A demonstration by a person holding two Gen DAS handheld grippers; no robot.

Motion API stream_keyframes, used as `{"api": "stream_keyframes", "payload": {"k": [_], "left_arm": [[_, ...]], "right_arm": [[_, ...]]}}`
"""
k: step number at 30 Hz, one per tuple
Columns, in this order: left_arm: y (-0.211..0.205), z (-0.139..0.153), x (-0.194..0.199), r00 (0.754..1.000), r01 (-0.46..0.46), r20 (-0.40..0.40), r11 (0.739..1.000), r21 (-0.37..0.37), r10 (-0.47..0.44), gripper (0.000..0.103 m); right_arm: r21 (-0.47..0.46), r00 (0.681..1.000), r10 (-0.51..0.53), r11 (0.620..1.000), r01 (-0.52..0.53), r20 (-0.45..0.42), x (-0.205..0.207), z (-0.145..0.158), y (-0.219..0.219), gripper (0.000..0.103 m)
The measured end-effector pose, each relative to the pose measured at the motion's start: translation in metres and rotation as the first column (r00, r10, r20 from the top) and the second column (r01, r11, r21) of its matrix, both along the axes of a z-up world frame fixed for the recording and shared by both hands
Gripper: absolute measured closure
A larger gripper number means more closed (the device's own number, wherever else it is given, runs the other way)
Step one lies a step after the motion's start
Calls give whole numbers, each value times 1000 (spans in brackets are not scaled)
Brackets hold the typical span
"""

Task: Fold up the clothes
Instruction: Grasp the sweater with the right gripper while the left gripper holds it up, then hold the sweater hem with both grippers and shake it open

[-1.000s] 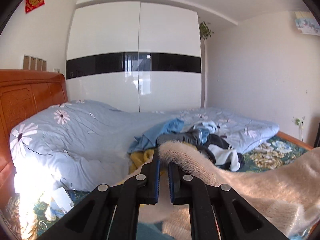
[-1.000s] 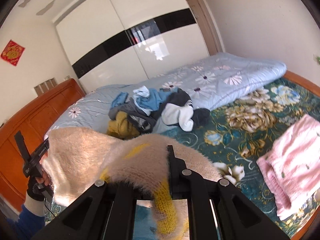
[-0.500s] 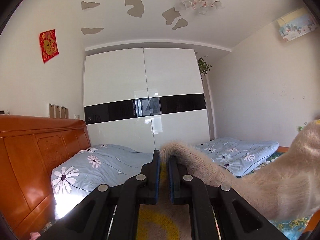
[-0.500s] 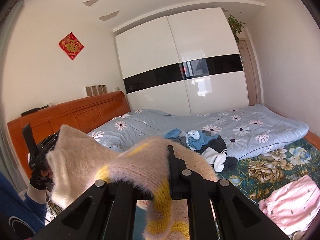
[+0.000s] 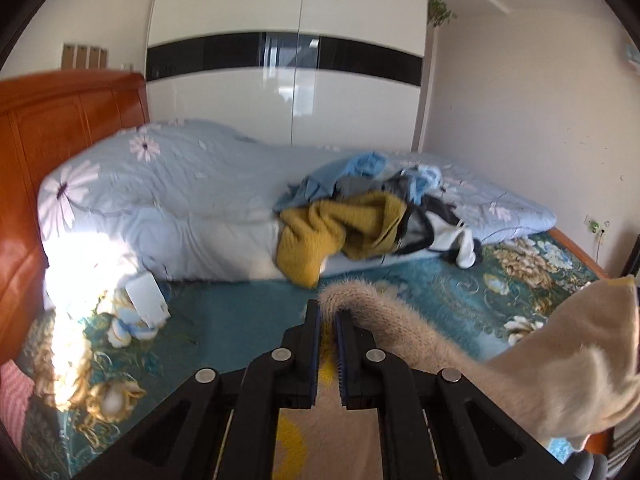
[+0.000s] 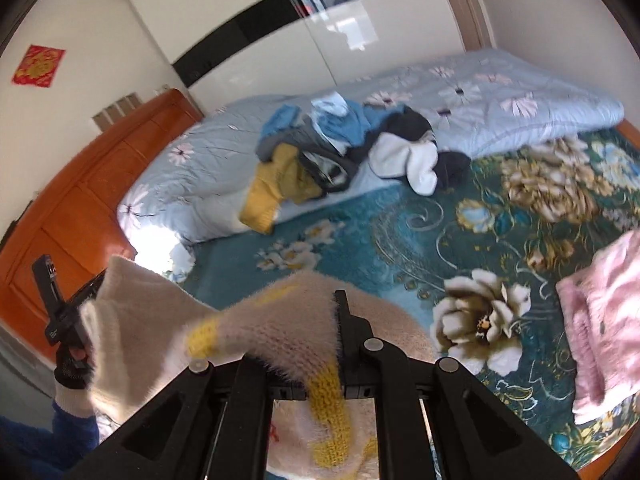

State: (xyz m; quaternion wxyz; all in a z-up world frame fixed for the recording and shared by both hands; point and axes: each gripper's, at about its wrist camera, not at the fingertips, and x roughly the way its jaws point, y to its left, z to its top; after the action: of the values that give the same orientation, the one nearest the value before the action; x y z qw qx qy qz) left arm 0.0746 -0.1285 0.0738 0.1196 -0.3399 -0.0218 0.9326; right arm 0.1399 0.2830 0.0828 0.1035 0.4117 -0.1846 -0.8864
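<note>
1. Both views have tipped down since half a second ago: ceiling is lost and the bed fills the frames again.
2. The cream sweater (image 5: 404, 336) (image 6: 280, 320) is held above the floral bedspread (image 5: 240, 312) (image 6: 400, 240), across the lower frame.
3. Its edge is pinched by the left gripper (image 5: 328, 320); its fingers (image 5: 313, 344) are nearly closed.
4. The right gripper (image 6: 308, 312) is clamped on the knit, one finger hidden.
5. A clothes pile (image 5: 372, 216) (image 6: 344, 152) is seen at centre, a pink garment (image 6: 600, 320) at right.
</note>
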Motion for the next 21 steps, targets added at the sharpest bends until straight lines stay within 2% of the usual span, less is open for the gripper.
{"api": "stream_keyframes", "payload": {"k": [3, 5, 6, 8, 10, 12, 15, 18, 21], "left_arm": [[3, -64, -42, 984, -60, 173, 997, 52, 50, 95], [2, -92, -62, 966, -98, 247, 991, 89, 73, 95], [2, -101, -70, 959, -114, 272, 988, 104, 82, 95], [3, -104, -85, 955, -123, 285, 986, 116, 85, 95], [4, -104, -103, 952, -128, 294, 985, 120, 88, 95], [5, -109, -128, 942, -144, 319, 983, 113, 101, 95], [9, -124, -156, 922, -175, 367, 979, 103, 126, 95], [22, -135, -172, 911, -176, 386, 983, 51, 143, 95], [29, -141, -179, 905, -176, 395, 984, 13, 157, 93]], "right_arm": [[-19, 989, -68, 997, 71, 128, -38, -53, 13, 94], [-45, 972, -115, 991, 126, 207, -60, -85, 23, 94], [-86, 962, -130, 984, 154, 239, -68, -96, 28, 94], [-135, 948, -163, 969, 206, 275, -85, -109, 40, 94], [-106, 932, -205, 963, 246, 298, -102, -113, 48, 94], [-123, 907, -250, 944, 306, 339, -118, -121, 60, 94], [-65, 871, -287, 938, 339, 399, -139, -138, 65, 93], [13, 869, -276, 955, 297, 411, -154, -147, 57, 91], [33, 882, -272, 959, 281, 384, -156, -146, 55, 87]]}}
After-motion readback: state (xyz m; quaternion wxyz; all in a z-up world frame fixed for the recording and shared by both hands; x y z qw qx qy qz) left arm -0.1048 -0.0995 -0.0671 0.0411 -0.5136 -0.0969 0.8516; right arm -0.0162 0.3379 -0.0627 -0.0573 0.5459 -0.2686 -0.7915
